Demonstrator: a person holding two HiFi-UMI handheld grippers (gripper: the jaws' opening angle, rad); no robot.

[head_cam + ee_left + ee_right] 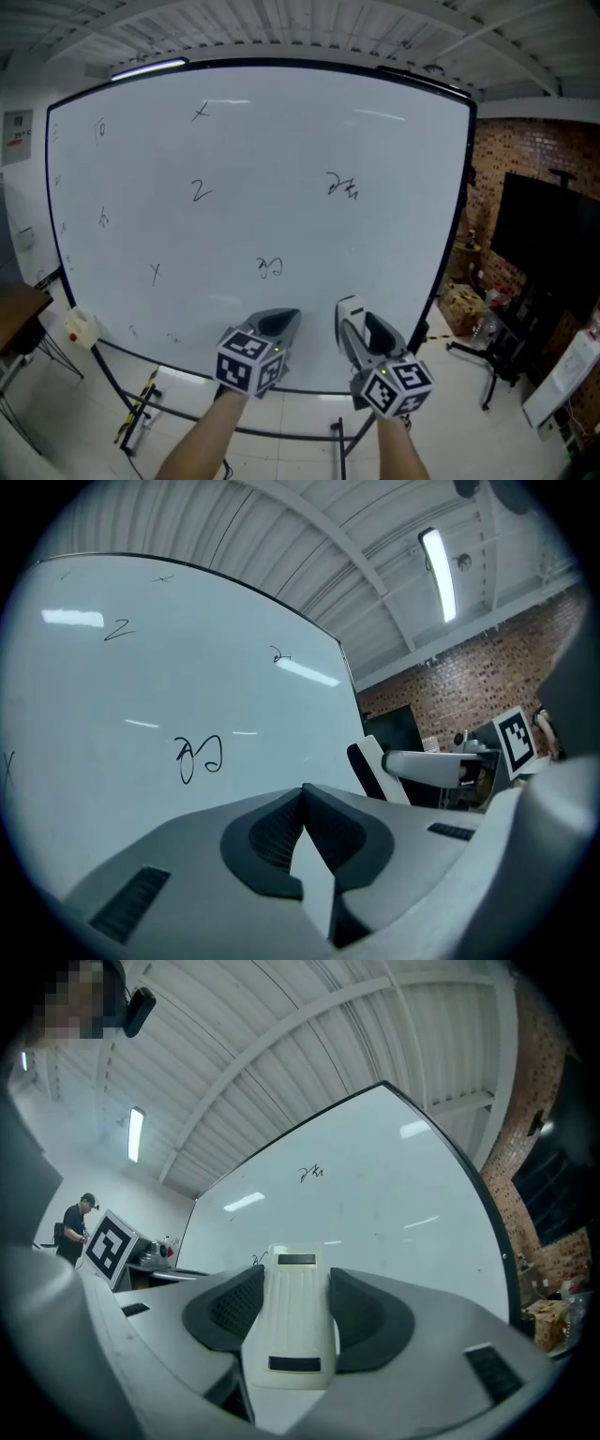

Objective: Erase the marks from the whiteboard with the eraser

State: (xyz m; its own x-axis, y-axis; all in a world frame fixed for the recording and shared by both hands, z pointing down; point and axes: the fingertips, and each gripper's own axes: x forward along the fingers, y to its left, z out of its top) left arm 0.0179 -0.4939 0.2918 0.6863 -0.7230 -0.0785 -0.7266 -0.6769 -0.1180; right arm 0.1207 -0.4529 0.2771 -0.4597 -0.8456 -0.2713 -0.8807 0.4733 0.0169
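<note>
You faced a wide whiteboard (262, 169) on a stand, under a ribbed white ceiling. A brick wall (530, 150) and a black screen (548, 234) stood at 3 o'clock, and a desk (19, 309) corner at 9. Scattered marks (270, 267) dotted the board. Its black frame ran unobstructed along 12 and 3, and pale floor lay open beneath. Your left gripper (274, 326) sat at 6 o'clock, its jaws clenched on nothing. Just beside it, your right gripper (361, 328) grasped the white eraser (349, 312), short of the board. Only the right gripper view showed a person (73, 1227), far off at 9 o'clock.
</note>
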